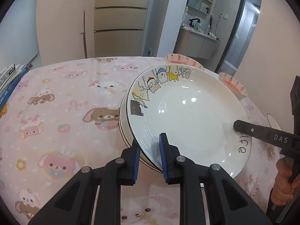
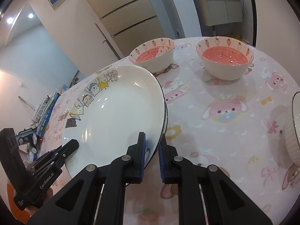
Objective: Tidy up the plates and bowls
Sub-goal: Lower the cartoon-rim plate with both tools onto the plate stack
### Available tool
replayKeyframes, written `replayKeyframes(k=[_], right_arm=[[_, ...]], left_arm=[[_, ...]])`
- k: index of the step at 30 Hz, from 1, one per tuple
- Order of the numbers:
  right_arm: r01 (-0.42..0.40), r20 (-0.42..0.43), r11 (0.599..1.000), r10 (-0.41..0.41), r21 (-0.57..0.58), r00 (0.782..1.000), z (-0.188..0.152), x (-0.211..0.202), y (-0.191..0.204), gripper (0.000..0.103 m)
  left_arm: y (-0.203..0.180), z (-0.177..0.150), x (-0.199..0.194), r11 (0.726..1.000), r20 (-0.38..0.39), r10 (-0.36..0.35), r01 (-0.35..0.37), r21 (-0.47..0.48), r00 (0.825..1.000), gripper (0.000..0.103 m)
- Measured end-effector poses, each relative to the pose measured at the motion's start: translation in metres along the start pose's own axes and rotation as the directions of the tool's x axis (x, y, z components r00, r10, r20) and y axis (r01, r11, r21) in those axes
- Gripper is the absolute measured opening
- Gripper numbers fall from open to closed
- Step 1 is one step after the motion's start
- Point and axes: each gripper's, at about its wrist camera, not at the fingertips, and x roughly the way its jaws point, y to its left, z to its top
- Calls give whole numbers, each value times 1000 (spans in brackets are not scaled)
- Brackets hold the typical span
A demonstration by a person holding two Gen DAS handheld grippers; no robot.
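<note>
The plate (image 1: 187,112) with cartoon cats along its rim sits tilted on top of a stack of plates (image 1: 124,131) near the middle of the worktop (image 1: 65,97). We hold it from two sides: our left claw (image 1: 150,150) is clamped on its near rim, one pad above and one below, and our right claw (image 2: 151,150) pinches the opposite edge in the same way. We judge that we are setting this plate down onto the stack, and that it is not yet seated flat. The next move calls for levelling it so that its rim lines up with the plates beneath, then letting go with both claws without dragging it sideways. Two pink strawberry bowls (image 2: 225,60) stand apart farther back, and another plate (image 2: 296,118) shows at the right edge. The worktop wears a pink cloth printed with bunnies and bears. Books (image 1: 9,82) lie at its left edge, and a fridge (image 1: 118,24) stands behind.
</note>
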Motion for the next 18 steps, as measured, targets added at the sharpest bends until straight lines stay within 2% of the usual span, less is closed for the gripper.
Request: replayKeyframes(k=[8,18], right_arm=[[18,-22,1000,-18,-6,1000,-3,5,0,14],[45,-64,999,-47,-26,997,-6,7,6,15]], left_arm=[[-8,-1,1,997,-8,70,-70,46,997,22],[-14,3,1,988,-98,150,-145,57,984,24]])
